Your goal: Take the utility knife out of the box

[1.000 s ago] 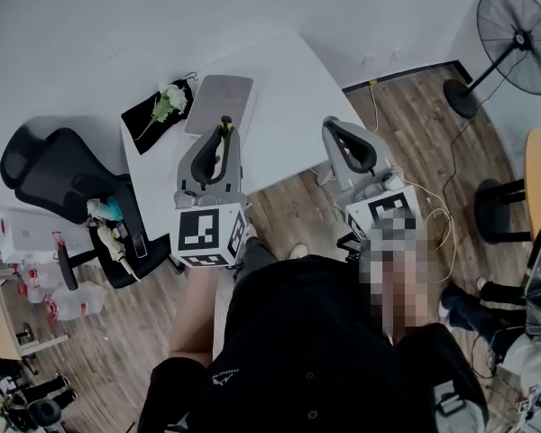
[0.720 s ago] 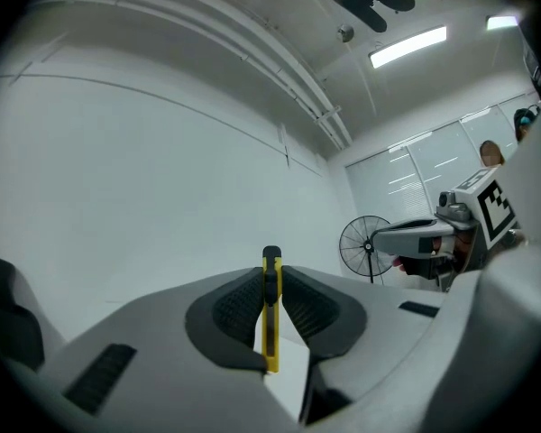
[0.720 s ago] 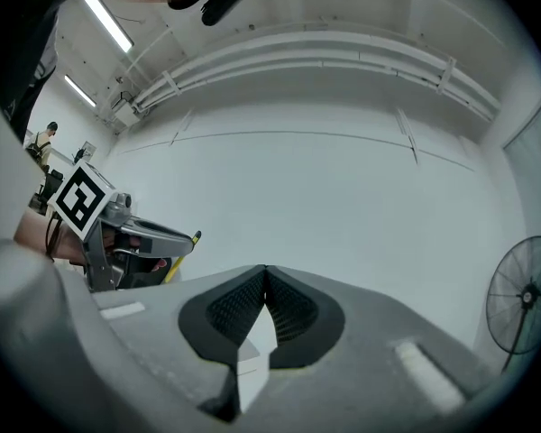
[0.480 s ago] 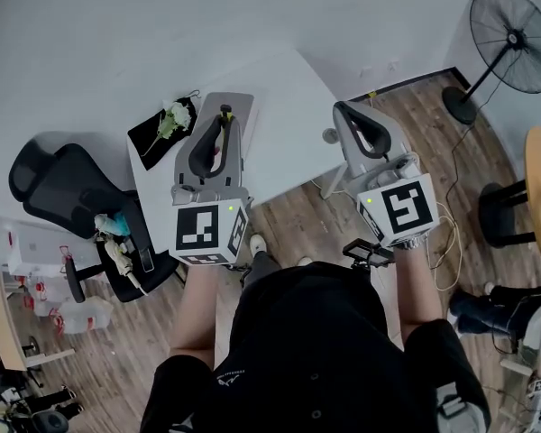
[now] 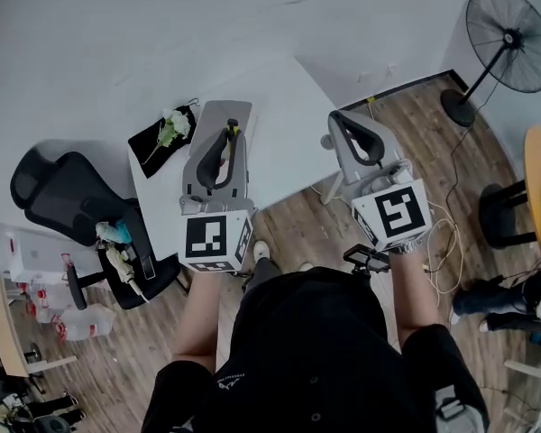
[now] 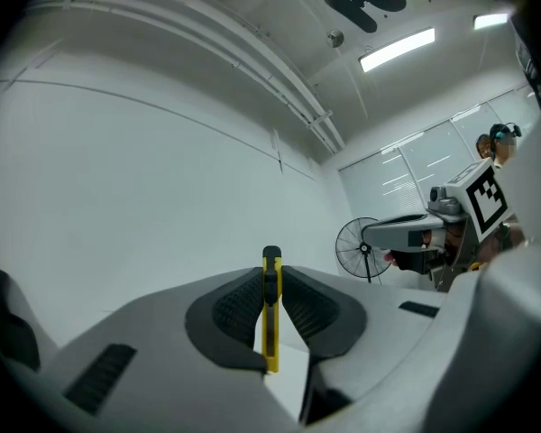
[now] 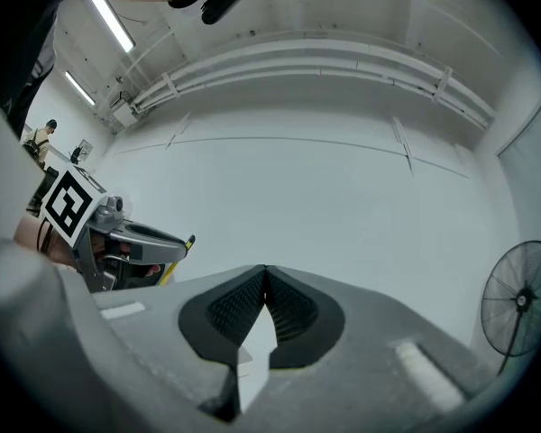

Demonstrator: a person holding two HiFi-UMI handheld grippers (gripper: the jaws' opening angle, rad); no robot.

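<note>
Utility knife (image 6: 270, 325) is out of the box (image 5: 206, 115), clamped in the left tool (image 6: 270, 269); right tool (image 7: 264, 273) is shut on nothing.
White table (image 5: 284, 106) carries the flat grey box. In the head view the left tool overlaps the box, jaws pinching the yellow knife edge-on with its tip poking past them. Right tool is beside it, jaws together, by the table's edge.

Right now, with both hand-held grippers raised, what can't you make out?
Box: head view, the left hand-held gripper covers its near part; open or shut, contents unclear.
Knife: left gripper view shows only its thin edge between the pads; blade out or in unclear.
Table: absent from both gripper views, which face wall and ceiling.
Clutter on the chair: head view, too small to name.
</note>
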